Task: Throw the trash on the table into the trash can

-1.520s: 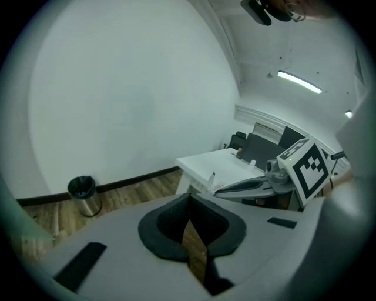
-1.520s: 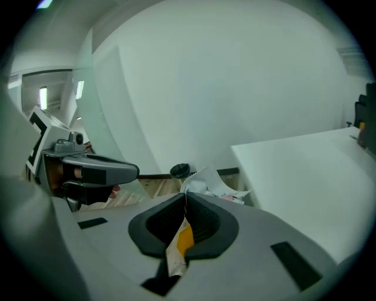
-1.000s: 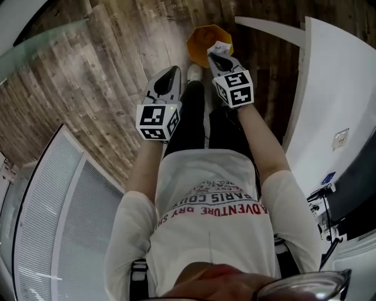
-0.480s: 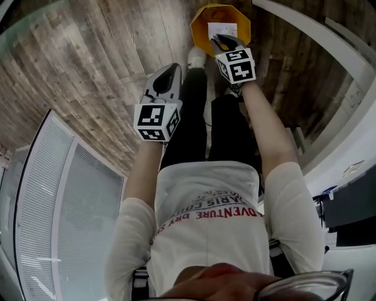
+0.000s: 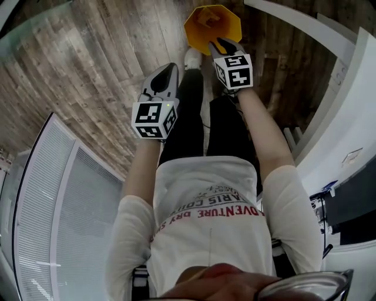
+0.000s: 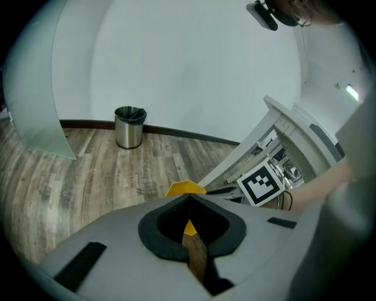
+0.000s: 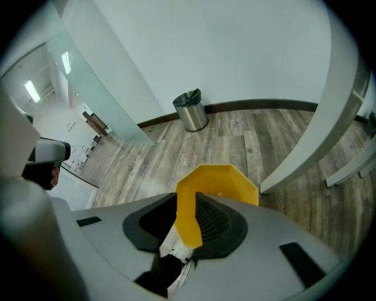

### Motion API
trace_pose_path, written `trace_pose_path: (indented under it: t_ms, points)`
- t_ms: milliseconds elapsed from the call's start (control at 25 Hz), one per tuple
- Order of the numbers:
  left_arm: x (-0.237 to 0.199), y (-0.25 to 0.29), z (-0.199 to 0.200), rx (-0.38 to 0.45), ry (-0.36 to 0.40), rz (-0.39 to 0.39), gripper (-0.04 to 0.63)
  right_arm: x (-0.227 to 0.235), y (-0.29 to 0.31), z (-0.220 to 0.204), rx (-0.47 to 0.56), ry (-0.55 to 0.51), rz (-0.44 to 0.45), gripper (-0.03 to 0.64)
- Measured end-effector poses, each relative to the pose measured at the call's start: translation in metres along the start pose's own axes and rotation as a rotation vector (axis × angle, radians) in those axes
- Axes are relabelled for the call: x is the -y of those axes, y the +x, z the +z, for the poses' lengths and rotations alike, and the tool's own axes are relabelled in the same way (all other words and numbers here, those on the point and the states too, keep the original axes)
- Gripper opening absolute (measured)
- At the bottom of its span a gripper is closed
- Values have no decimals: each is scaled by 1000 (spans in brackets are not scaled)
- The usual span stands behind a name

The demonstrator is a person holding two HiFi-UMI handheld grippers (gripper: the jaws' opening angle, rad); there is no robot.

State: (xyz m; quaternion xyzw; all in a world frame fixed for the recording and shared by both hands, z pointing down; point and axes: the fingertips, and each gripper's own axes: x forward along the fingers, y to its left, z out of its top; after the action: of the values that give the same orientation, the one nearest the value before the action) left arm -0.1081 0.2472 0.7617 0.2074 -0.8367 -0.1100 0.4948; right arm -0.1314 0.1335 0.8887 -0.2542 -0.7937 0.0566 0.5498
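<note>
A yellow trash can (image 5: 212,26) stands on the wooden floor in front of the person's feet. My right gripper (image 5: 222,44) hangs over its near rim. Its jaws are opening and nothing is between them. Through their gap in the right gripper view (image 7: 187,203) I see the yellow can (image 7: 218,182) and a white shoe. A pale patch lies inside the can (image 5: 206,16); I cannot tell what it is. My left gripper (image 5: 167,73) is held lower left of the can, shut and empty, with its jaw tips meeting (image 6: 188,199).
A silver metal bin (image 6: 130,126) stands by the far white wall, also in the right gripper view (image 7: 191,110). A white curved table (image 5: 329,70) runs along the right. A white slatted panel (image 5: 53,200) is at the left. The person's legs and shoe (image 5: 192,57) are beside the can.
A second ago my right gripper held a white scrap beside the can. It moved over the can, the scrap dropped in, and the jaws now stand apart and empty. The left gripper stayed put.
</note>
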Motion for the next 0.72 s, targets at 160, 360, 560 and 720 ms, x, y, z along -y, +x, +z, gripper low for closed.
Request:
trace_pose_path:
  t_ms: [160,360,560,720]
  points:
    - [15,-26,31,49,10,8,25,-4,-55,43,131,-9,-125,40]
    - [56,-63,95,112,82,-43,25,-23,-145,108,293,0,-164,31]
    - [114,-95,172,171,225,-154,25,-41,-242,169,435,-20,-188,28]
    - [179,-129,210,197,333,-259,25,-47,-332,183,509,2,-231,28]
